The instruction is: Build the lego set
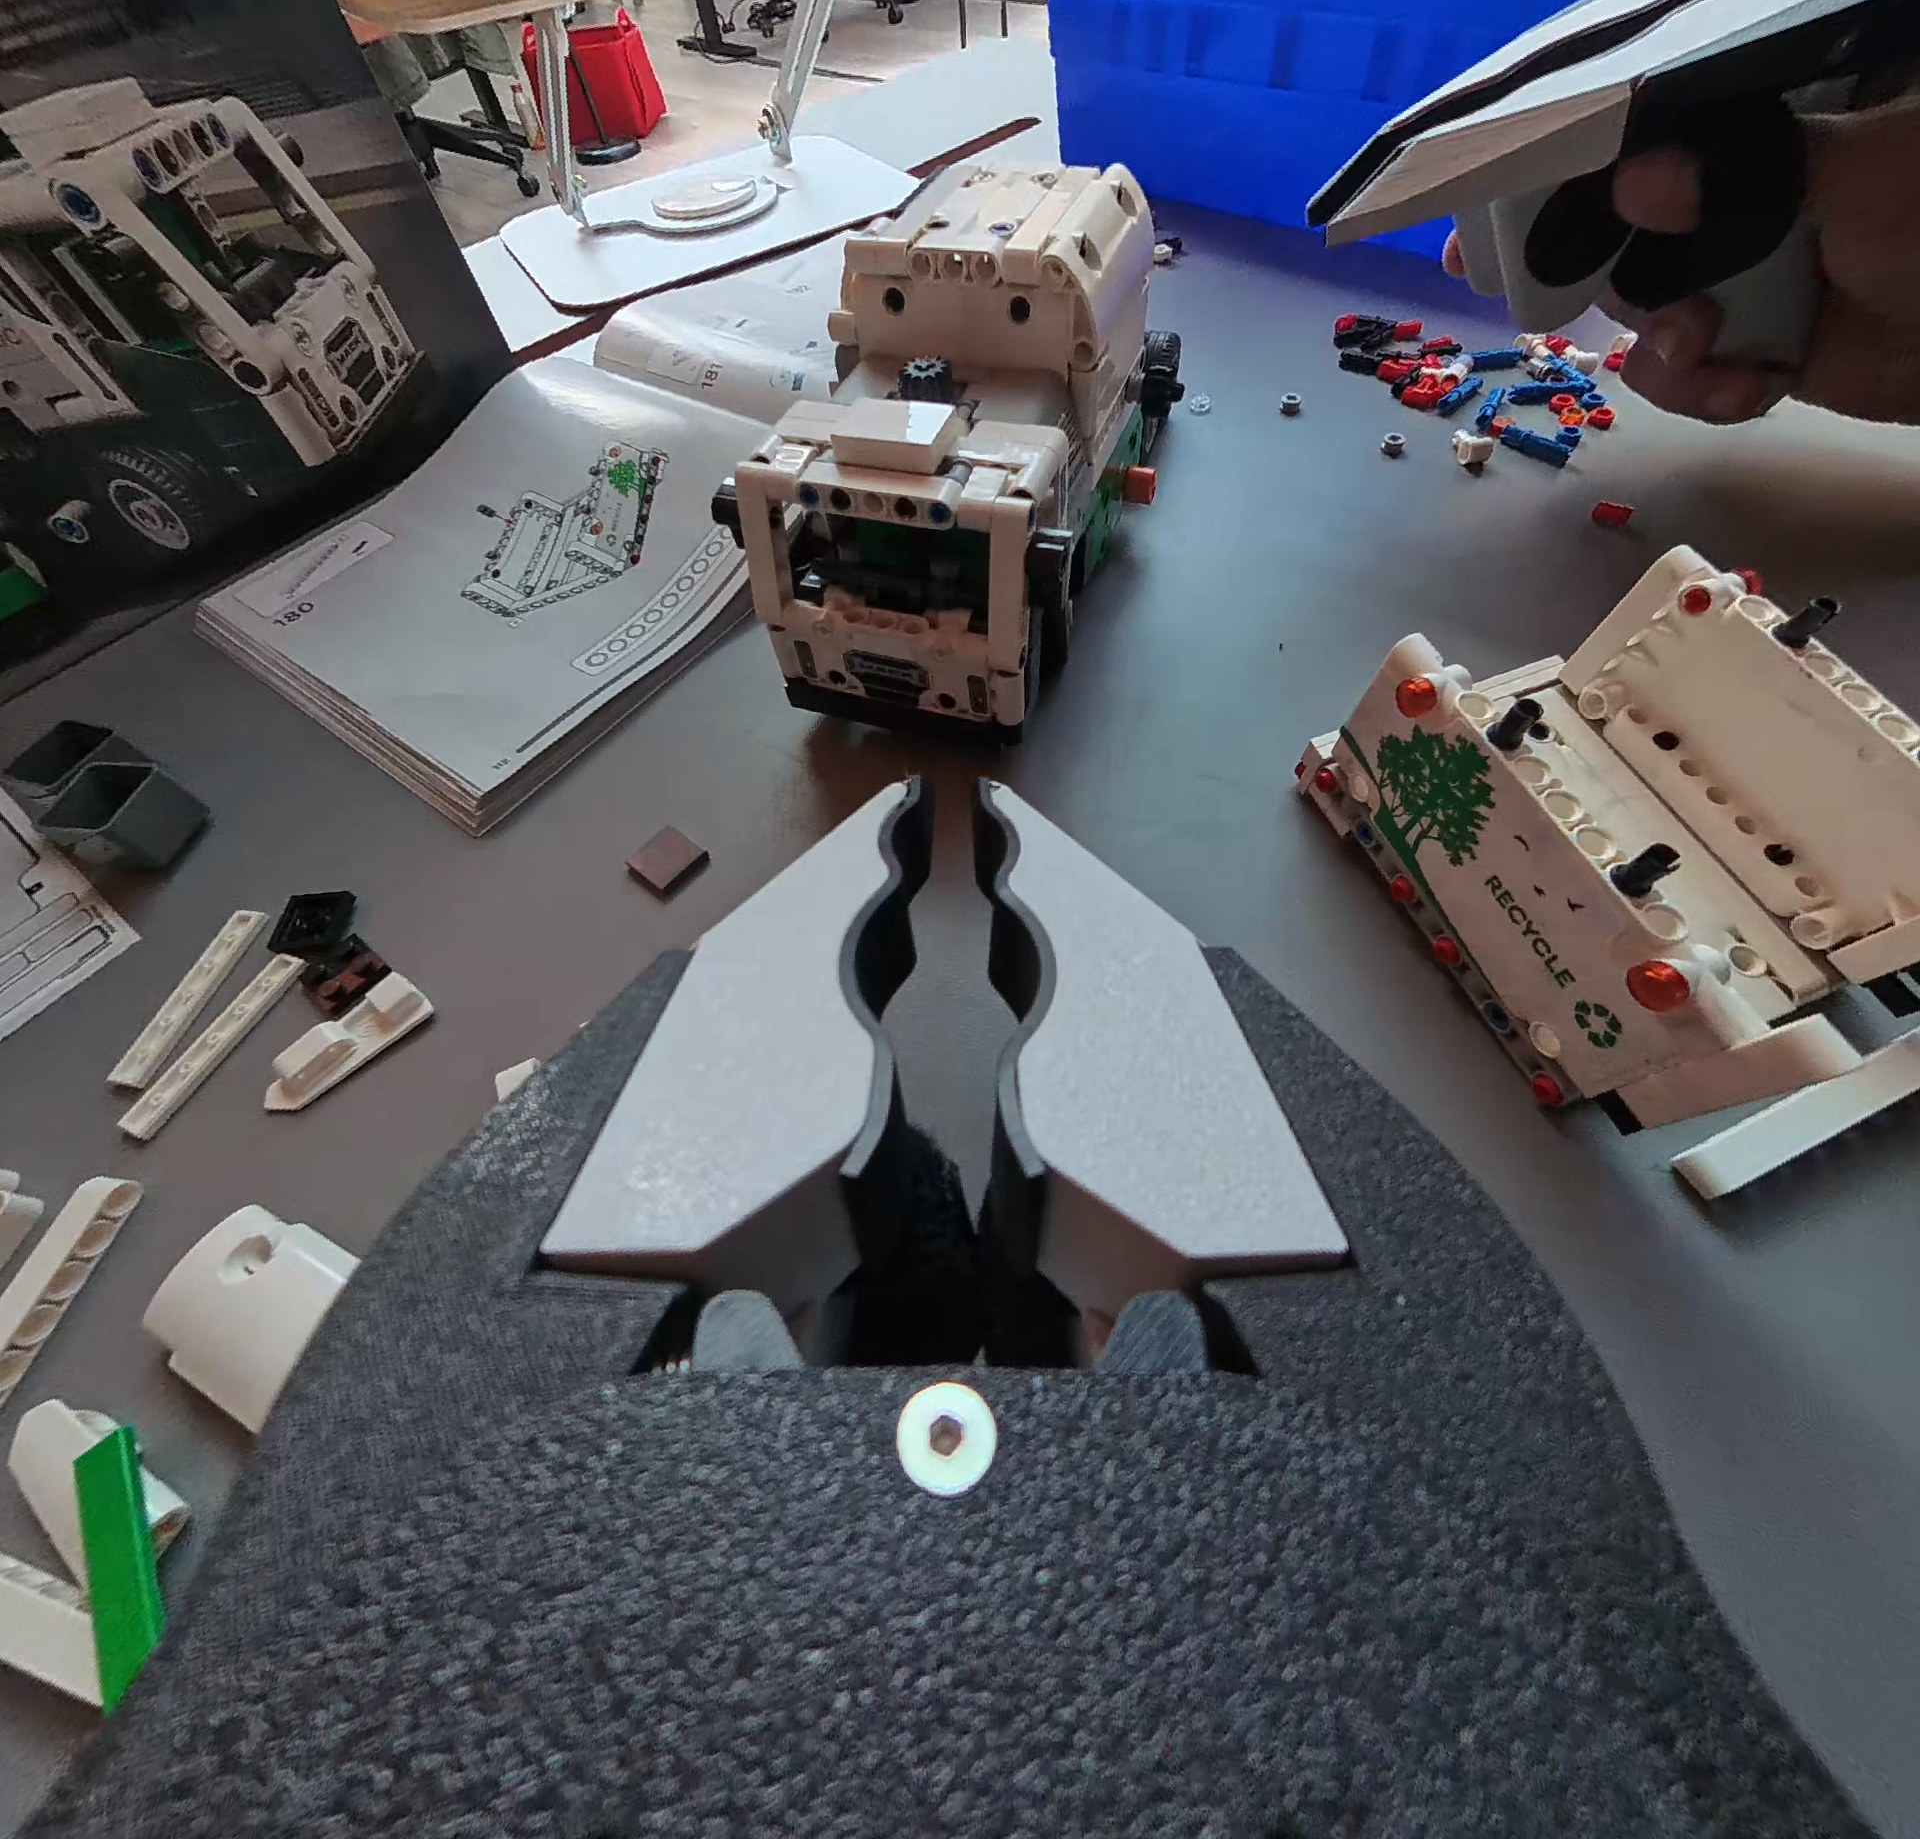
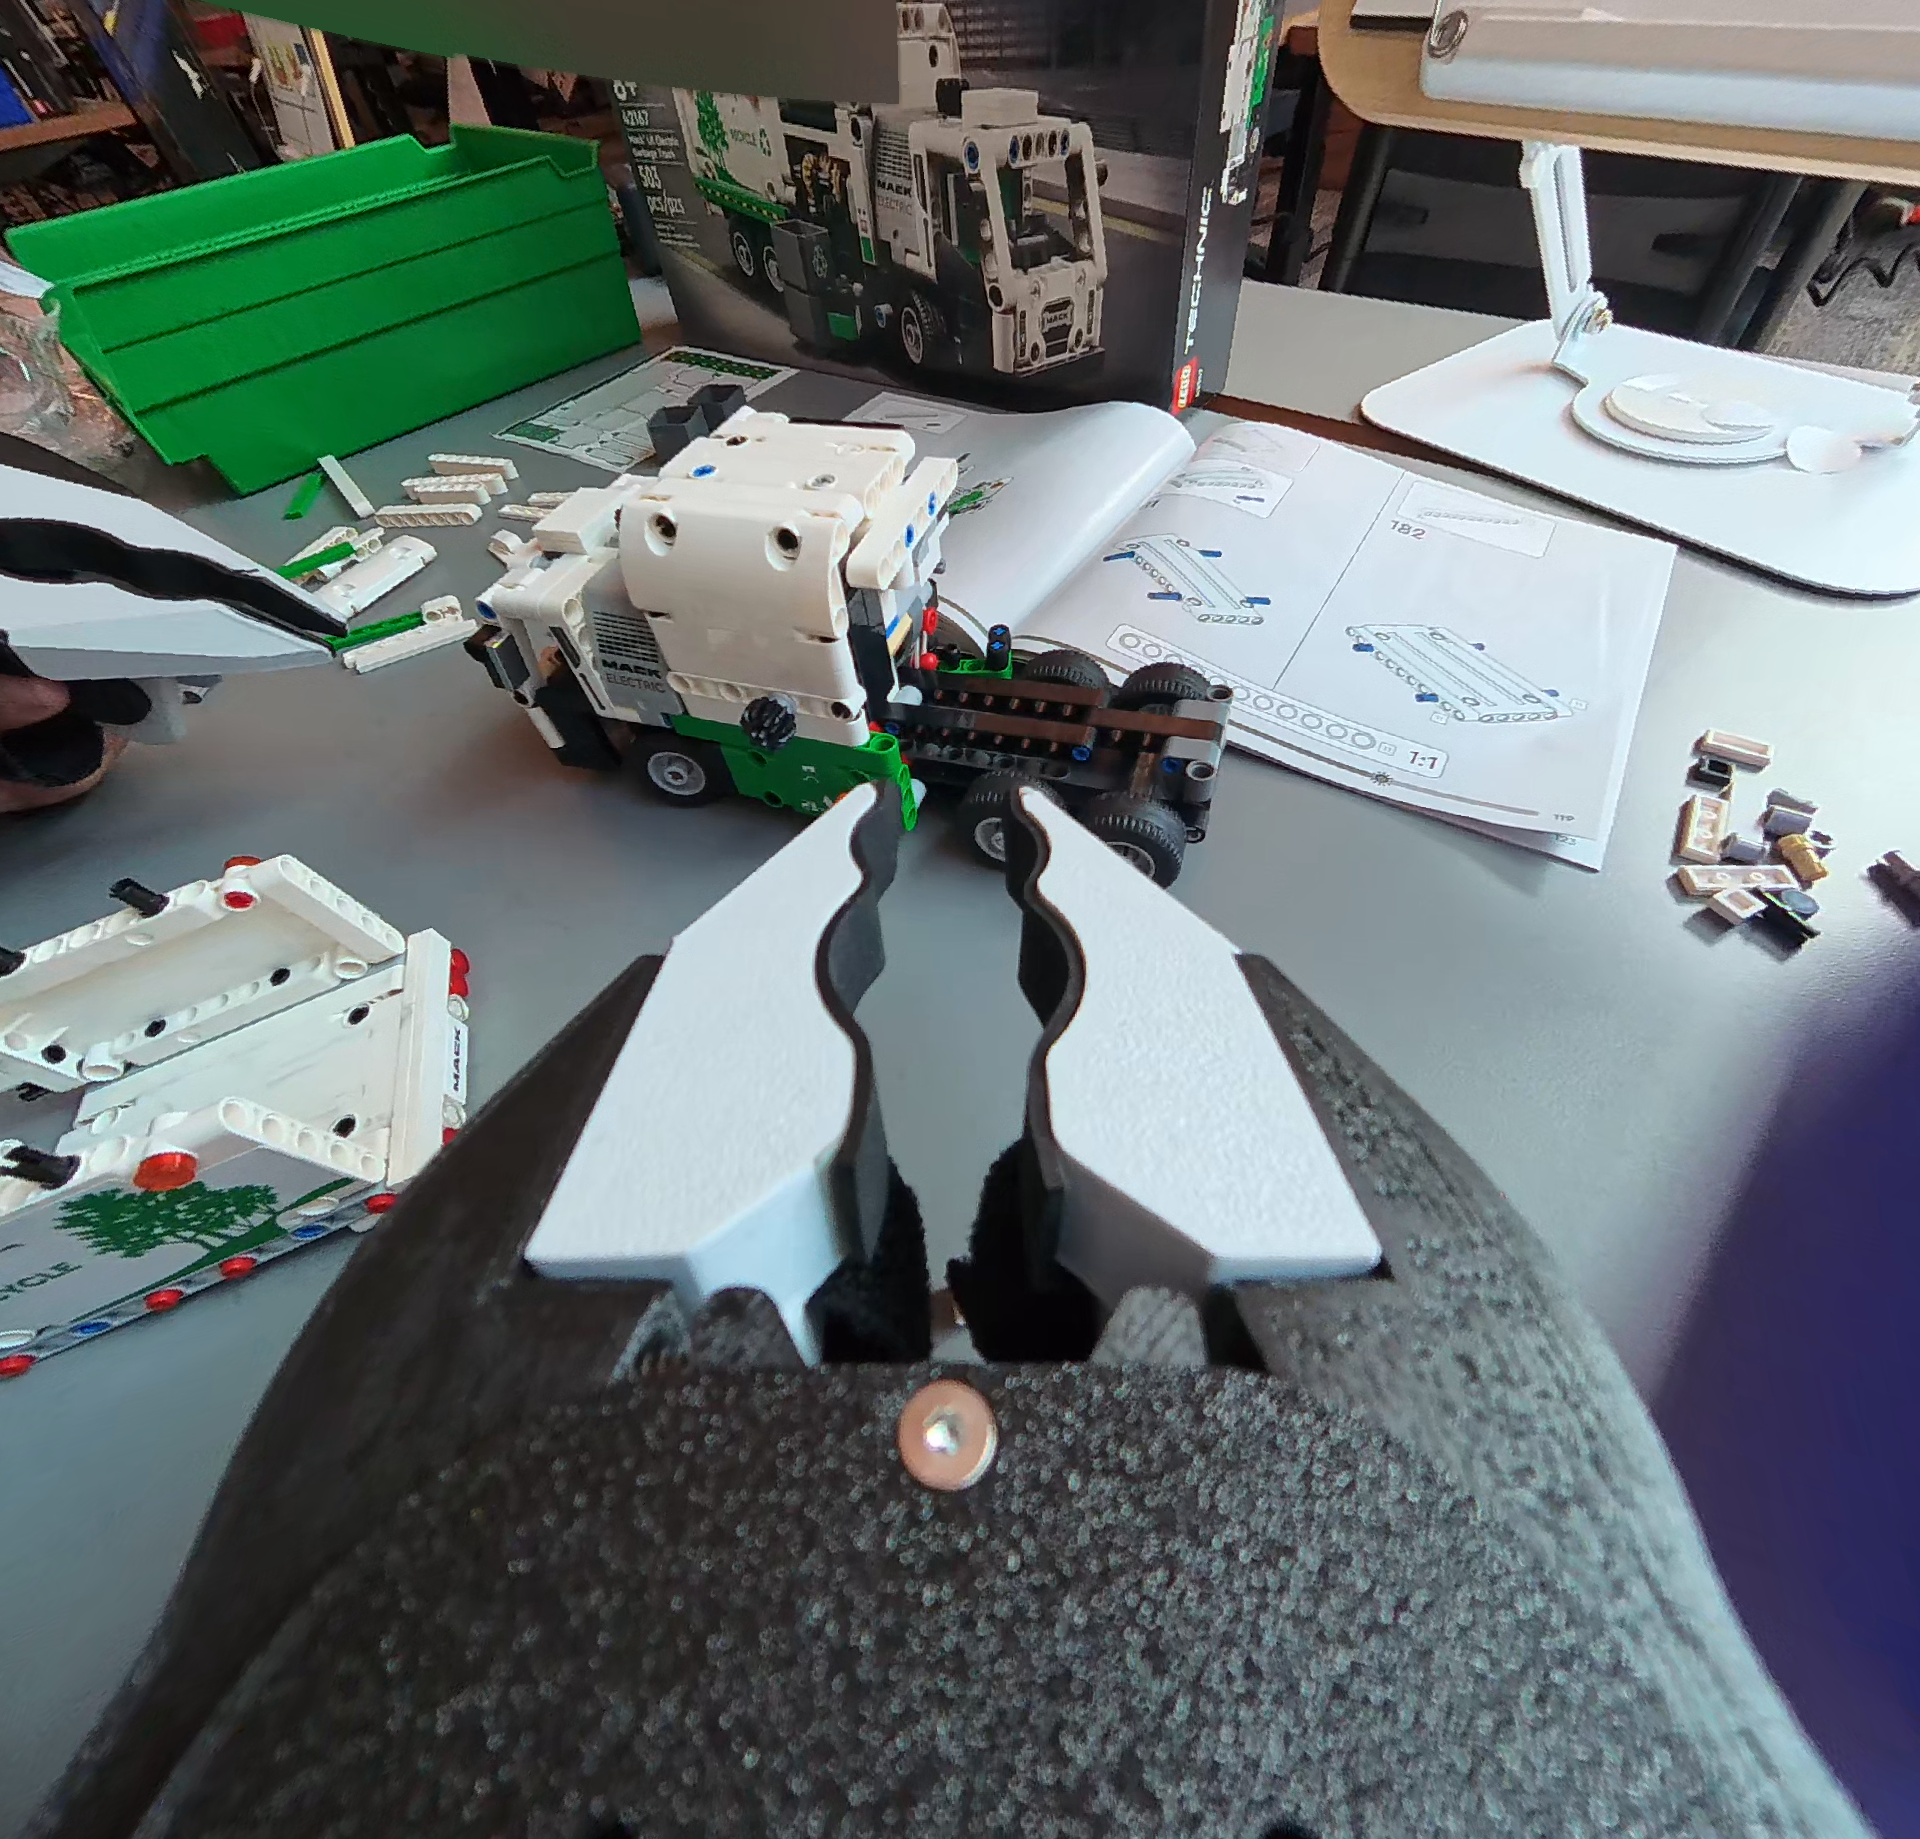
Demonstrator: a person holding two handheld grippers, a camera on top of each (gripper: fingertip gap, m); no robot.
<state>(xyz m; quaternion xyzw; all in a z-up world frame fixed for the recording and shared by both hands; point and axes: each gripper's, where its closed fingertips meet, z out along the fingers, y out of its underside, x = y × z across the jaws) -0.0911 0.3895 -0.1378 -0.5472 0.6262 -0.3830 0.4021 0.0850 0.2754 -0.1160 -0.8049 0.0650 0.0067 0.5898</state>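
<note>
**A:** ok so where are your grippers at right now?

**B:** Your left gripper (image 1: 948,787) hangs over bare table (image 1: 1195,802), pointing at the front of the truck (image 1: 914,584). Jaws are nearly together, just a thin slit between the tips, nothing in them. A small brown tile (image 1: 667,859) lies just to its left, not touching.

**A:** and the right one?

**B:** Your right gripper (image 2: 951,802) sits at the truck's side (image 2: 727,626), jaws a bit apart with only table showing between them. The left fingertip (image 2: 862,813) overlaps the green beam (image 2: 883,755) at the cab's lower rear edge; can't tell if it's touching. The right tip is just in front of a rear wheel (image 2: 1132,833).

**A:** what else is around you?

**B:** The white body panel with the green tree print (image 1: 1475,854) lies on its side, right of your left gripper and well apart from the truck. The open manual (image 1: 499,584) is left of the truck, the box (image 2: 935,179) stands behind it. A pile of red and blue pins (image 1: 1475,387) sits far right near the blue bin (image 1: 1299,54); the green bin (image 2: 332,293) is on the other side, with white beams (image 2: 436,501) scattered in front of it.
</note>
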